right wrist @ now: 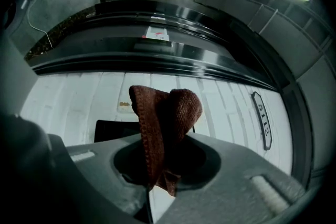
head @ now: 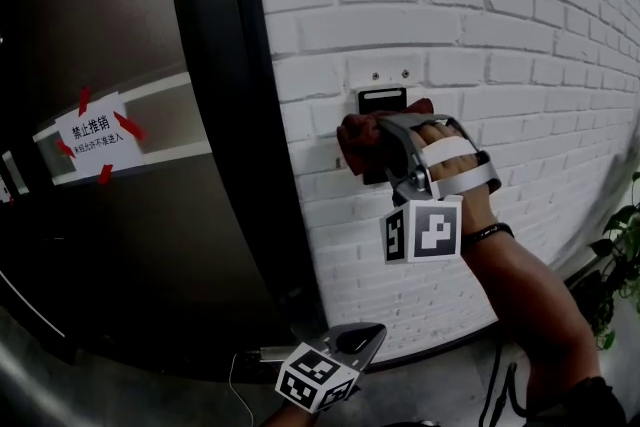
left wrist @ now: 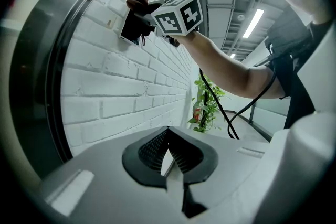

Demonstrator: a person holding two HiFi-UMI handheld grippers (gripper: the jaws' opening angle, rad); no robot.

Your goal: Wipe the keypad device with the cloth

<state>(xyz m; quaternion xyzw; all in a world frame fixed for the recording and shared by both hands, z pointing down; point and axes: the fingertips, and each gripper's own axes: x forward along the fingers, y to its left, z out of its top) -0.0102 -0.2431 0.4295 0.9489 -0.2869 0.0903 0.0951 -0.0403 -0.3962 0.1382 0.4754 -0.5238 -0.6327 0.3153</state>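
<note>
The keypad device (head: 381,100) is a small black box on the white brick wall, under a white plate. A brown-red cloth (head: 358,143) covers its lower part, pressed there by my right gripper (head: 378,153), which is shut on the cloth. In the right gripper view the cloth (right wrist: 167,120) bunches up out of the jaws, and the device (right wrist: 111,130) shows dark behind it. My left gripper (head: 350,343) hangs low near the floor, away from the wall. Its jaws (left wrist: 169,157) are shut with nothing between them. From there I see the device (left wrist: 129,28) and the cloth (left wrist: 137,1) high up.
A black door frame (head: 225,115) runs down just left of the device. Behind it is a dark glass door with a paper notice (head: 97,137). A potted plant (head: 622,250) stands at the right. An oval number plate (right wrist: 262,119) hangs on the wall.
</note>
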